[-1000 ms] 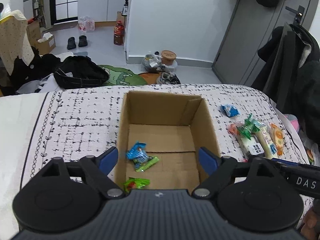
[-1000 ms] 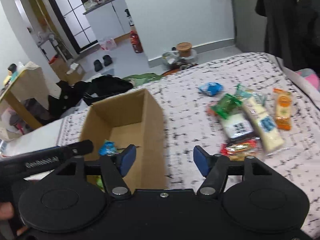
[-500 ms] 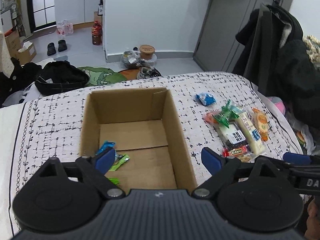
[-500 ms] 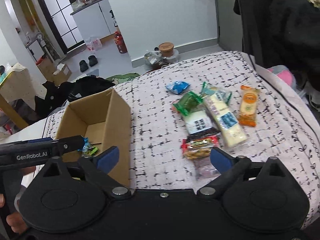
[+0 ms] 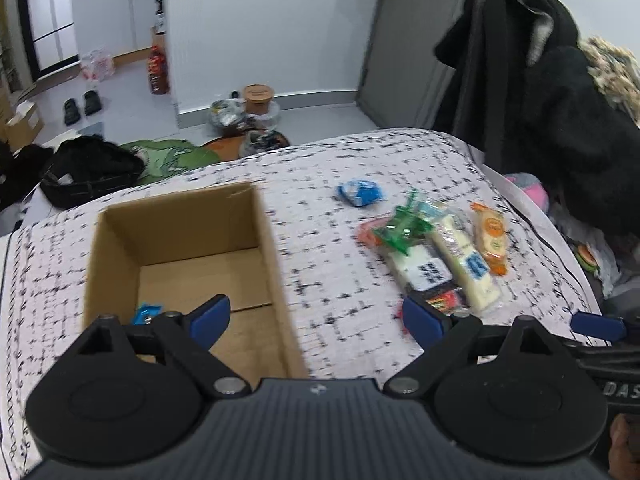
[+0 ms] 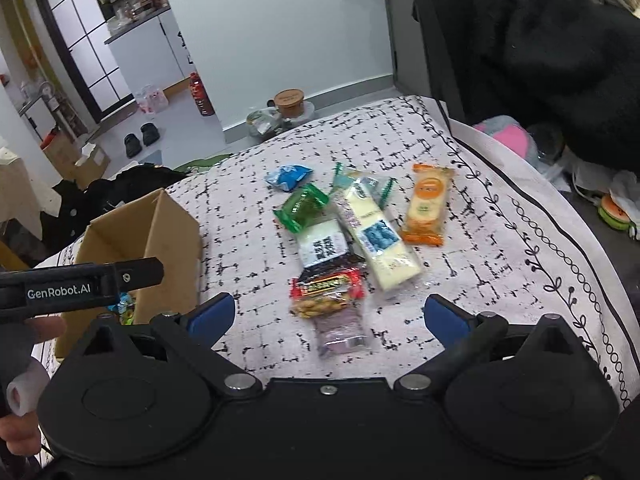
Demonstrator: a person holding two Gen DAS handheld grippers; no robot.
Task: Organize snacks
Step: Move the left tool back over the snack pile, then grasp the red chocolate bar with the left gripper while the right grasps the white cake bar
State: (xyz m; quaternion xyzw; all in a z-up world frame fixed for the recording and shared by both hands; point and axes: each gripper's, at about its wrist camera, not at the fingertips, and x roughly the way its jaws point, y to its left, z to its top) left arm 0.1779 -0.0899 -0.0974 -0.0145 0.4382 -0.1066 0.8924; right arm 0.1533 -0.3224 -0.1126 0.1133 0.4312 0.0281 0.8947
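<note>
both my tongs are empty: left tongs [image 5: 316, 318] spread wide, straddling the right wall of the open brown cardboard box [image 5: 276, 280], right tongs [image 6: 326, 316] wide over the snack pile, framing the red-and-clear peanut packet [image 6: 326, 292], which i judge the easiest next grab. box sits left of the loose packets on the black-and-white patterned bedspread [image 6: 480, 272] so transfers stay short. a blue wrapper [image 5: 146, 314] is already inside; the orange biscuit pack [image 6: 428, 204] and the rest lie outside it.

The left wrist view looks steeply down and forward over the open brown cardboard box [image 5: 180, 248] on the black-and-white patterned cloth [image 5: 328, 184]. The right wrist view sits further right, close above the heap of wrapped snacks [image 6: 352, 236]. Both share box, snacks and cloth.
</note>
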